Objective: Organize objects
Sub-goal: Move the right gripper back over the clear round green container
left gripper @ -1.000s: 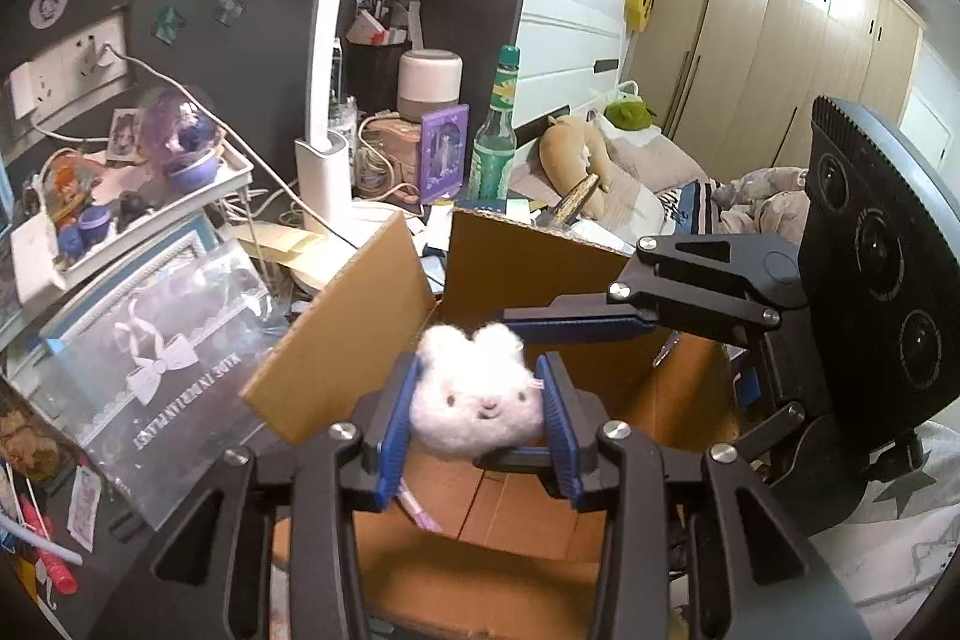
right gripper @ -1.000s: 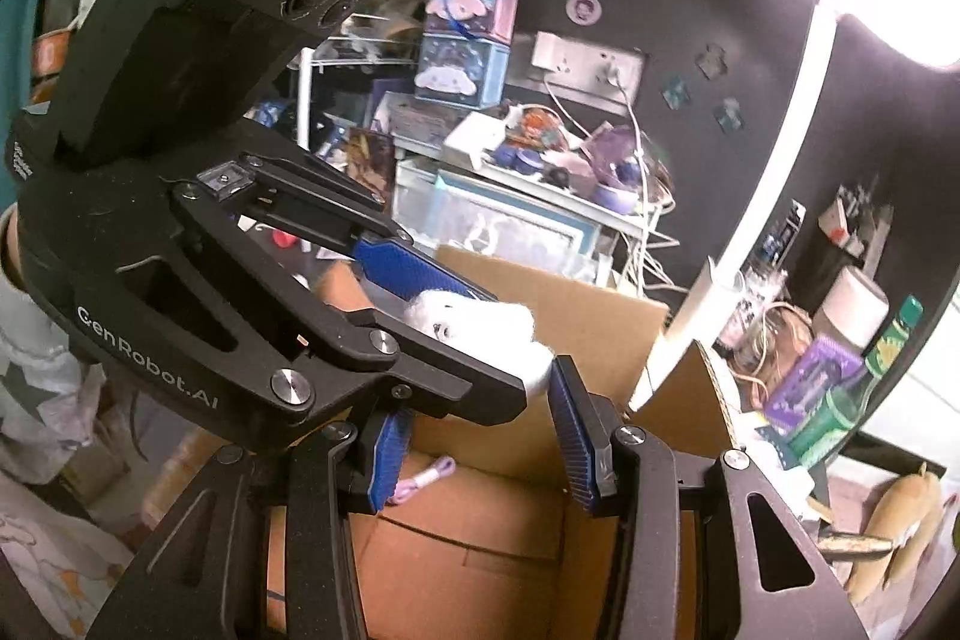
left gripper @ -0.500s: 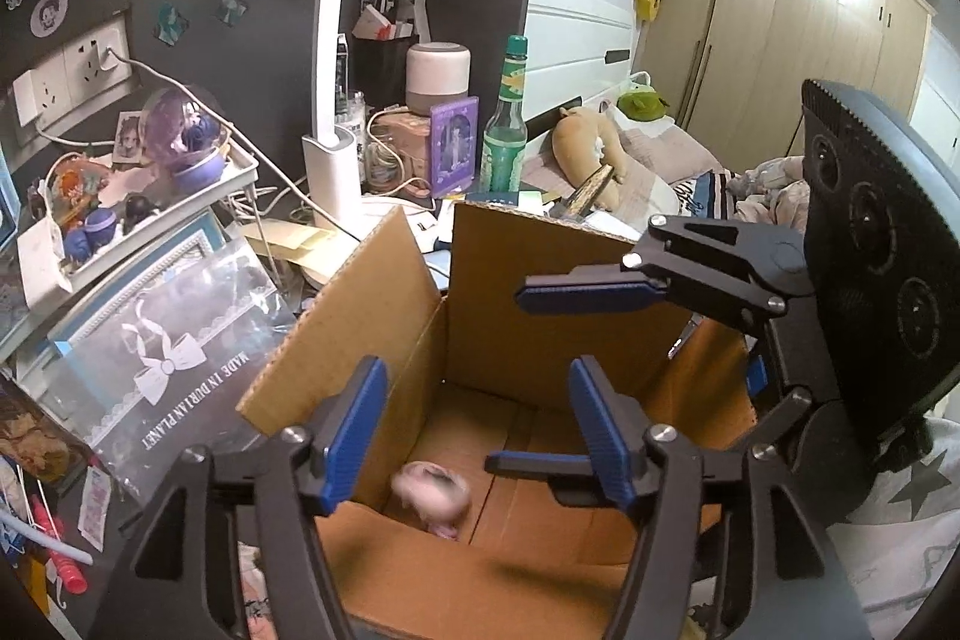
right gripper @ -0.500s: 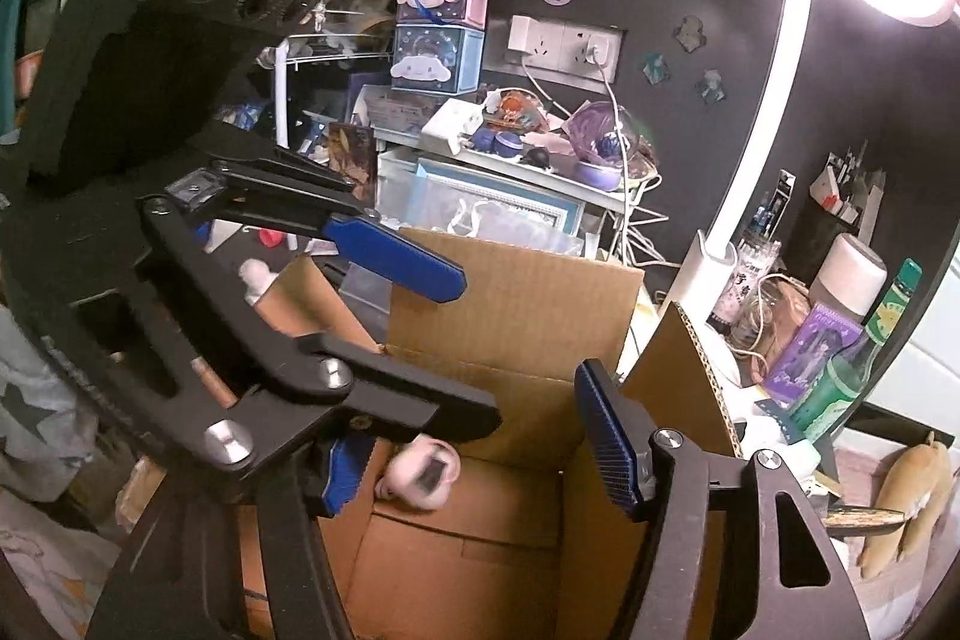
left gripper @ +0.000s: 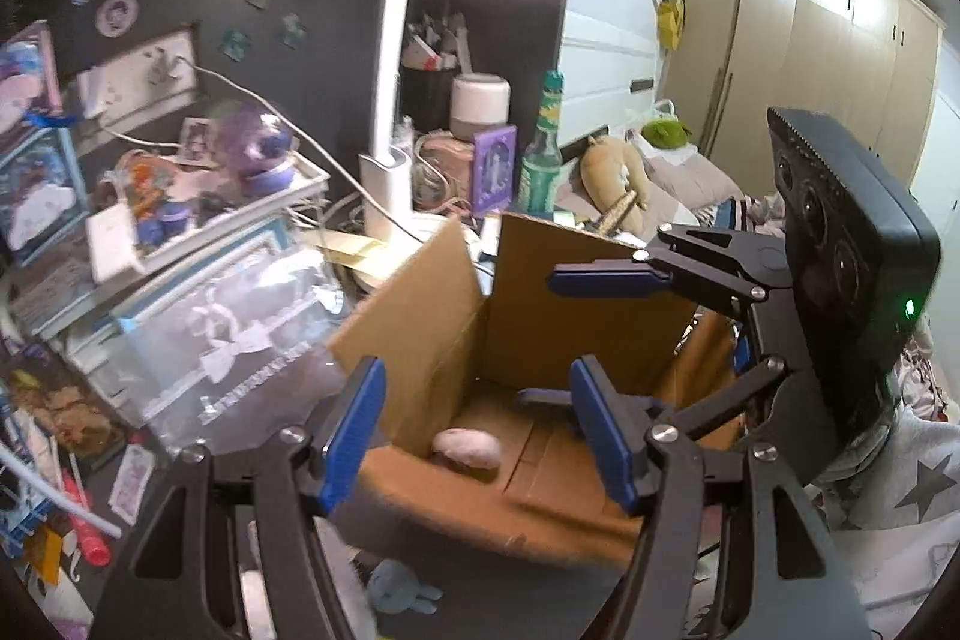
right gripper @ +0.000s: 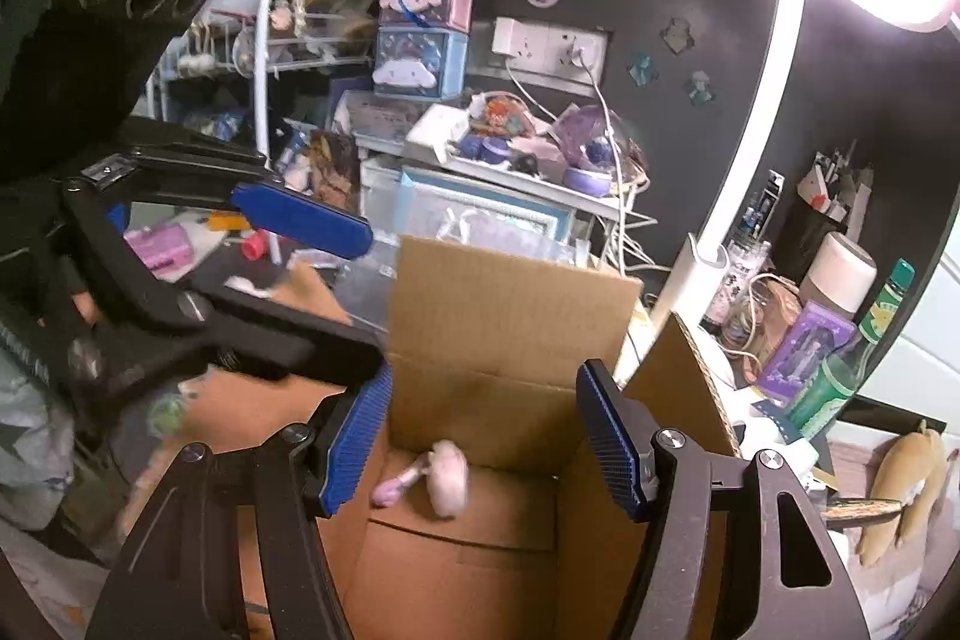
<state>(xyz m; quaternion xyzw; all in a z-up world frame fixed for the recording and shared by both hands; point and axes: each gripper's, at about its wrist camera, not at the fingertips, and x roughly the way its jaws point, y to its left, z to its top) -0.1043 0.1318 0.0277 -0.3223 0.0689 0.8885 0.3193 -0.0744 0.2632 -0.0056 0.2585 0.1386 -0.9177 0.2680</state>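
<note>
**anon1:** Starting nearest the lens: the left gripper [left gripper: 480, 430] is seen with its blue pads spread wide apart, nothing held between them. Same story for the right gripper [right gripper: 486, 439], jaws wide apart and empty, hung over the open top of the cardboard box [right gripper: 510, 304].

**anon2:** And the fluffy thing?

**anon1:** The white plush toy [left gripper: 467, 448] is found lying on the box floor, toward the near-left corner as seen from the left wrist. From the right wrist it's blurred [right gripper: 447, 478], with a pink bit beside it that can't be made out properly. No pad is touching it.

**anon2:** What's right by the box?

**anon1:** A small light-blue bunny figure [left gripper: 399, 595] is spotted on the dark surface just in front of the box, partly hidden behind the left gripper's frame. One box flap [left gripper: 414, 316] is stood up at a tilt on the left side.

**anon2:** Further back?

**anon1:** A clear plastic case with a white bow [left gripper: 222, 340] is placed left of the box, a white desk lamp base [left gripper: 387, 187] behind it, then a green bottle [left gripper: 543, 154] beside a purple card box [left gripper: 495, 166]. A wooden wardrobe [left gripper: 810, 64] is seen at the far wall.
</note>
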